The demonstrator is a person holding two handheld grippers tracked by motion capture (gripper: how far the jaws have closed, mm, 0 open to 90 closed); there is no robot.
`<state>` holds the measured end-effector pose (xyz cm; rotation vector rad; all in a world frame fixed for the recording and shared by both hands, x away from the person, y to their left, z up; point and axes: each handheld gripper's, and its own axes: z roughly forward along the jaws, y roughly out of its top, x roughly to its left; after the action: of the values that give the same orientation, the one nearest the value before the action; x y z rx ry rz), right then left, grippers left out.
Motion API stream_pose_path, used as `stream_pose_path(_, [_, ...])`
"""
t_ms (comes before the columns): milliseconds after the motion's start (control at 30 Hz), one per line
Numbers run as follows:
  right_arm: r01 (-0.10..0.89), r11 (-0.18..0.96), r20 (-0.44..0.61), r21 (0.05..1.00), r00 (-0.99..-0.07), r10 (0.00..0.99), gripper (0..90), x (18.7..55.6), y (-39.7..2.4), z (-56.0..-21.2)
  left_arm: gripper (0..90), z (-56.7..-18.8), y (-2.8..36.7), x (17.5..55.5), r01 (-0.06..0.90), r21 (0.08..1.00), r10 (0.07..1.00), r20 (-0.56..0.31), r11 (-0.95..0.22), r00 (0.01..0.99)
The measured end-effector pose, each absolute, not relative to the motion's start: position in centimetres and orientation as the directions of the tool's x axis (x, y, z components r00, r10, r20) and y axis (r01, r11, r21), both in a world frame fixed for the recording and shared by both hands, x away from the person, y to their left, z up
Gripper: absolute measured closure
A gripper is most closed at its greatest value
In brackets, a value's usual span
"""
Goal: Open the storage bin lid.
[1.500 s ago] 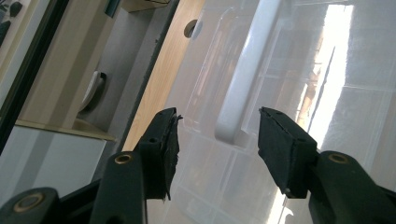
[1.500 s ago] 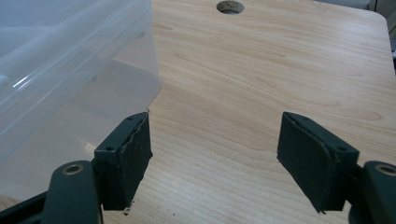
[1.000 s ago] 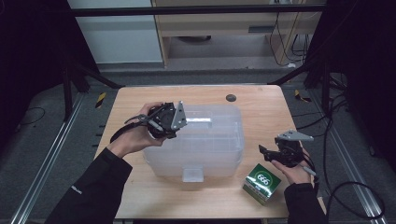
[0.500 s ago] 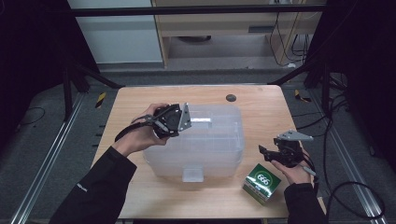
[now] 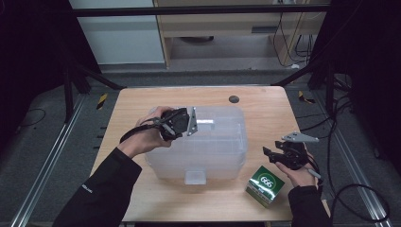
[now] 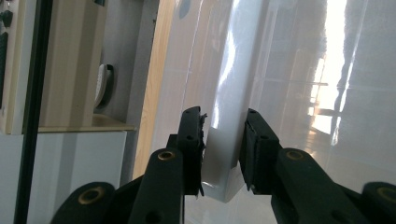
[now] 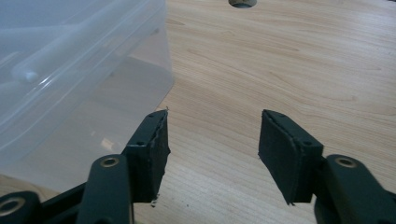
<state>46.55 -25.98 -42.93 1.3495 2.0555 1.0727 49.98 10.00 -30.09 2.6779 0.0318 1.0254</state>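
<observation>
high view, thing in hand: a large translucent plastic storage box with a clear lid sits mid-table on the pale wooden table; its long axis runs left to right across the table; a small white latch flap shows on its near wall
high view, left gripper: lies over the box's far-left top edge, pointing right along the lid; plainly the nearer hand to the box, touching it
high view, right gripper: held low over bare table to the right of the box, apart from it; its jaws point left toward the box's right wall; a green and white cardboard carton printed 666 stands just beside it on the near side
high view, other: a small dark round disc lies near the far edge, well apart from both hands

left gripper view, jaws: the two black jaws have just been closing, with a white tab-like lip of the box's lid between them; the left pad meets the lip; a thin gap seems to remain at the right pad, so I judge the grip not yet firm
left gripper view, bearing: the lip stands straight ahead, inside the jaws; the lid's glossy face runs away beyond it

right gripper view, jaws: apart, and have just been closing somewhat, with nothing between them but bare wood
right gripper view, bearing: the box's corner lies ahead and to the left, clear of the pads; the disc shows at the top edge

judgement: the coming move likely turns on the left jaws and the lid's lip; the right hand waits by the box's short right end
</observation>
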Motion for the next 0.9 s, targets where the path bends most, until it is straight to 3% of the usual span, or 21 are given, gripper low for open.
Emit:
stream_pose_path(300, [0.554,0.23,0.041,0.8,-0.434,0.9,55.2,46.3,-25.7,-42.4,72.4,-30.0,9.6,49.8,-0.084,0.205,0.08,0.677,-0.975,0.732])
stream_pose_path(600, [0.555,0.225,0.063,0.801,-0.451,0.89,71.4,46.0,-25.4,-41.8,72.6,-29.9,9.6,49.8,-0.092,0.203,0.075,0.688,-0.975,0.722])
stream_pose_path(900, [0.542,0.207,0.083,0.815,-0.462,0.883,80.8,45.6,-25.2,-41.4,72.3,-29.8,9.8,50.0,-0.087,0.224,0.095,0.69,-0.971,0.718])
